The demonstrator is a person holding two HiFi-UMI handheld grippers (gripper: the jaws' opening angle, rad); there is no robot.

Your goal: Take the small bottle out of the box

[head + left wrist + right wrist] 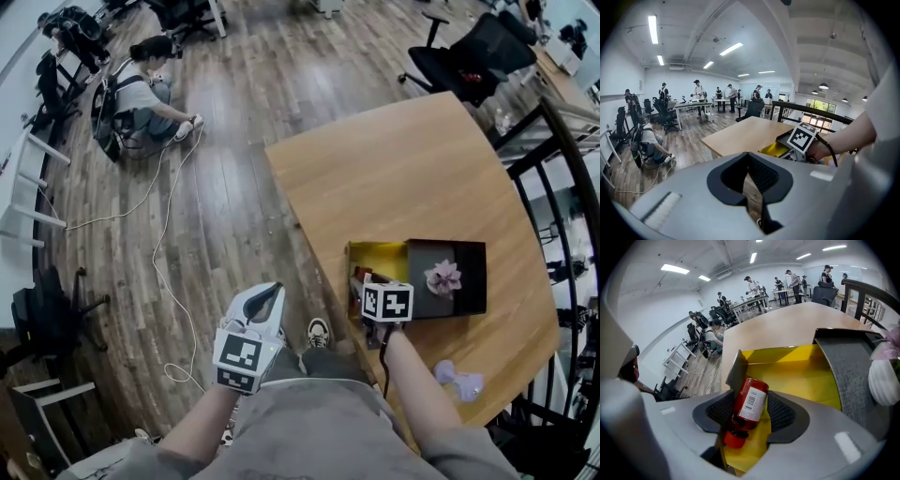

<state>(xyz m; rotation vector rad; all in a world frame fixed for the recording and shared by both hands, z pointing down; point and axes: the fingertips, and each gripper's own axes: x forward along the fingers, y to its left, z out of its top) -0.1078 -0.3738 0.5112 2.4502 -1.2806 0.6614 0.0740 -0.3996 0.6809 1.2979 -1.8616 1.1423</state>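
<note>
The small red bottle (750, 404), with a white barcode label and a red cap, lies tilted, cap toward me, at the near end of the yellow-lined box (801, 376). My right gripper (749, 411) reaches into that end with a jaw on each side of the bottle. The jaws stand wide and the pads do not visibly press on it. In the head view the right gripper's marker cube (387, 302) hides the jaws at the box (377, 255). My left gripper (266, 302) hangs over the floor left of the table, shut and empty (749, 161).
The box's dark lid (459, 262) is slid to the right and carries a pale pink flower (442, 277). A purple object (459, 381) lies on the wooden table (394, 178) near my right arm. A person (141, 98) sits on the floor beside cables. A black railing (553, 159) borders the table.
</note>
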